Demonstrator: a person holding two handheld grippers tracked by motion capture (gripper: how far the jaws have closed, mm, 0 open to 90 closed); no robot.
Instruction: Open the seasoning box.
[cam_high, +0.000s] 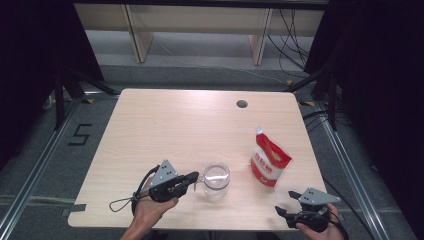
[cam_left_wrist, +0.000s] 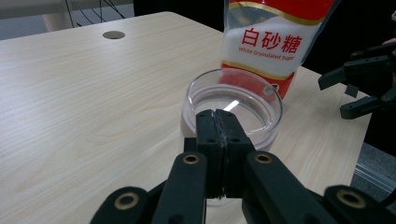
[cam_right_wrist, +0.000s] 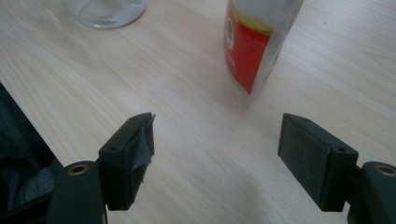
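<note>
A clear, empty glass cup (cam_high: 216, 181) (cam_left_wrist: 243, 116) stands near the table's front edge. My left gripper (cam_high: 196, 178) (cam_left_wrist: 218, 125) comes at it from the left, its pads pressed together at the cup's near side, where a small glass handle sticks out. A red and white bag of white sugar (cam_high: 269, 162) (cam_left_wrist: 268, 42) (cam_right_wrist: 250, 46) stands upright to the right of the cup. My right gripper (cam_high: 283, 212) (cam_right_wrist: 215, 144) rests at the front right corner, open, with bare table between its jaws and the bag just ahead. It also appears as the right gripper (cam_left_wrist: 355, 91) in the left gripper view.
The light wooden table (cam_high: 175, 125) has a round cable hole (cam_high: 242, 104) at the back right. Its front edge runs just under both hands. Dark curtains, cables and stand legs flank the table on both sides.
</note>
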